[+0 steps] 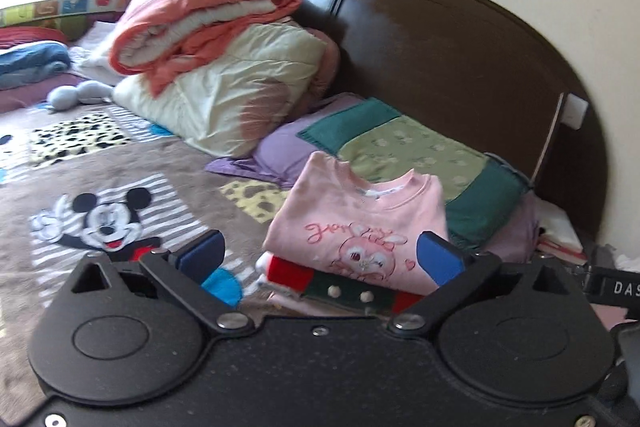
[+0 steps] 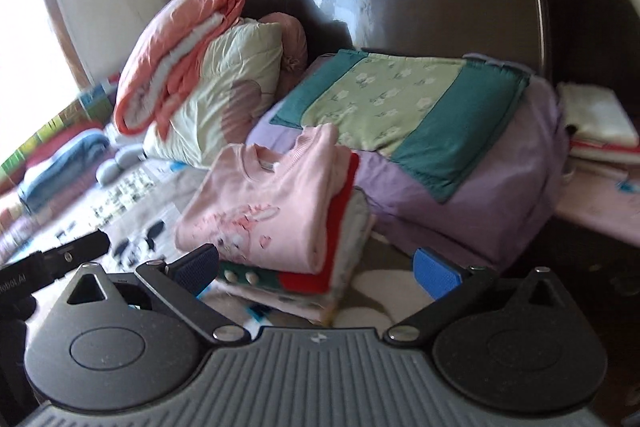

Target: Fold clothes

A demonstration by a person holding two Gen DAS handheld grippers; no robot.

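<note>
1. Nearest to me are both sets of tongs, the left tongs and the right tongs, each with its blue pads spread wide apart and nothing between them.
2. Just beyond the pads sits the pink sweatshirt, folded, rabbit print up, neckline toward the headboard.
3. That sweatshirt tops a stack of folded clothes; under it I can see a red layer, a green band with white buttons, and paler pieces lower down.
4. The stack rests on the bed, on the cartoon-mouse blanket, touching or just beside the front edge of the purple pillow with its green cover.
5. Beside that pillow, toward the window side, a cream pillow carries a rolled orange quilt.
6. My judgement: this garment is folded and placed, so I am between pieces, with my tongs free.
7. Next I need another unfolded garment; none shows clearly near the stack, though blue cloth lies well apart on the far side of the cream pillow.
8. Whether that cloth is clothing, I cannot tell.
</note>
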